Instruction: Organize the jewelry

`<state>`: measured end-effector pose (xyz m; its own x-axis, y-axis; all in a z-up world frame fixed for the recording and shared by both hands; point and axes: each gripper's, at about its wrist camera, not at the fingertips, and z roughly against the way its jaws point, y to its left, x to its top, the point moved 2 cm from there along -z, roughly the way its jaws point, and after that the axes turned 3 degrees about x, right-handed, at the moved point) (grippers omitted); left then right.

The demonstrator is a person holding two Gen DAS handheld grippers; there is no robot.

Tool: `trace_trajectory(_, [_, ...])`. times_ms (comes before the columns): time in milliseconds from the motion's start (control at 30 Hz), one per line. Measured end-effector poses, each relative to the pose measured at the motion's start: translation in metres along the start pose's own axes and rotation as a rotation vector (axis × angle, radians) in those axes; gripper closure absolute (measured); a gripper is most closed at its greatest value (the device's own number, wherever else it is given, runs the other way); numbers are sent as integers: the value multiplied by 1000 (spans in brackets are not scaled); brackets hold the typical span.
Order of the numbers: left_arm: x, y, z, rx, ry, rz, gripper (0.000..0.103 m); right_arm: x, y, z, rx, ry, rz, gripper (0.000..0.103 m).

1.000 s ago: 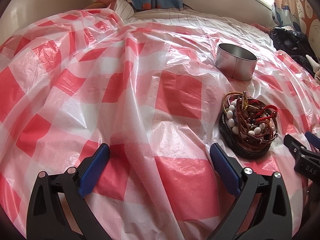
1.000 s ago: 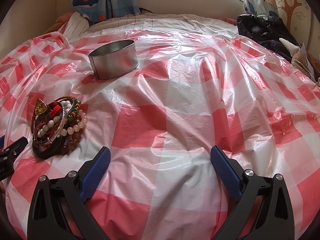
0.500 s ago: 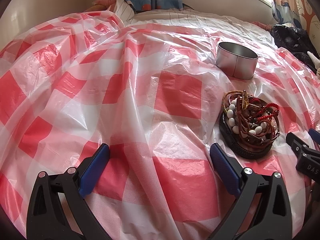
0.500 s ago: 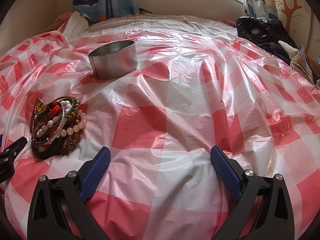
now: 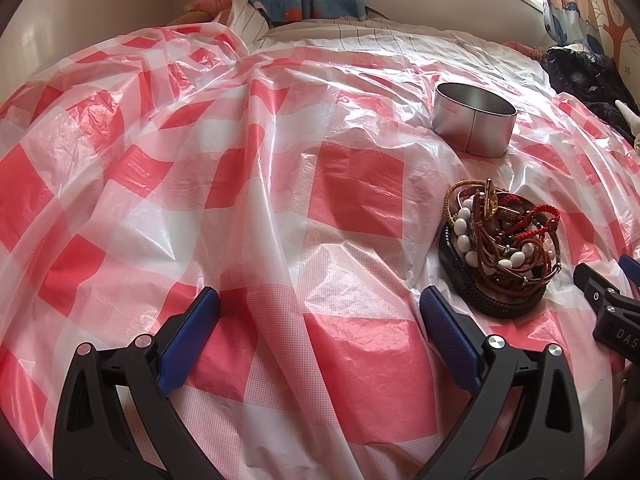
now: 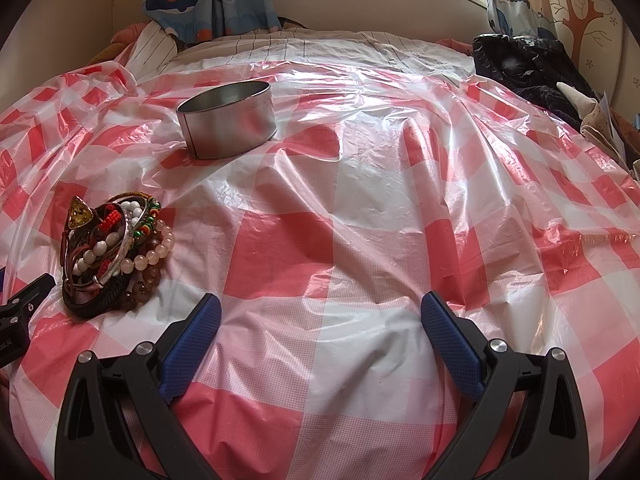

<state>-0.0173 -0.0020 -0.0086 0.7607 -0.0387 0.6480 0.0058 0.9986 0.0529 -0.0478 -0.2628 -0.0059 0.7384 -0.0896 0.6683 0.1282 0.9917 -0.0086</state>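
Tangled heap of beaded, braided and corded bracelets [image 5: 498,246]: on the bed's red-and-white checked plastic sheet [image 5: 352,204], near its front edge. Round, empty silver metal tin [image 5: 473,119]: beyond the heap, apart. Left gripper [image 5: 320,320]: heap just right of its right finger, nearer; jaws wide, empty. Right gripper [image 6: 320,320]: heap well left; jaws wide, empty, level above sheet.

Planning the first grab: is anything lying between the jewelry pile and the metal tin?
Nothing visible does. Only bare checkered plastic sheet separates the jewelry pile from the open metal tin.
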Motion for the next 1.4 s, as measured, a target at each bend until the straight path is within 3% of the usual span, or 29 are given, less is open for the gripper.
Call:
trace_trajectory(100, [4,2,4,-22,-17,3,7,0,0,0,0,0,0,7])
trace_trajectory(267, [13,-6,25,-115,-128,-39,7,0,0,0,0,0,0,7])
trace_trajectory(400, [15,-16,26,-152,-150,-89,8,0,1,0,1,0,0,7])
trace_trajectory(567, [23,-30,27,-162,-182,-116,18,0,1,0,1,0,1,7])
trace_trajectory(600, [23,-33,28,-170,-181,-123,25,0,1,0,1,0,1,7])
trace_trajectory(800, [27,-51,21,-196,-166,-151,36,1,0,0,0,0,1,7])
trace_trajectory(900, [28,-56,18,-217,-153,-172,47,1,1,0,2,0,1,7])
trace_trajectory(1067, [27,-57,14,-212,-140,-171,47,1,1,0,0,0,0,7])
trace_trajectory(1133, [27,-57,13,-227,-133,-173,73,1,1,0,0,0,0,7])
trace_trajectory(1400, [27,-59,9,-239,-119,-176,77,1,2,0,-1,0,1,7])
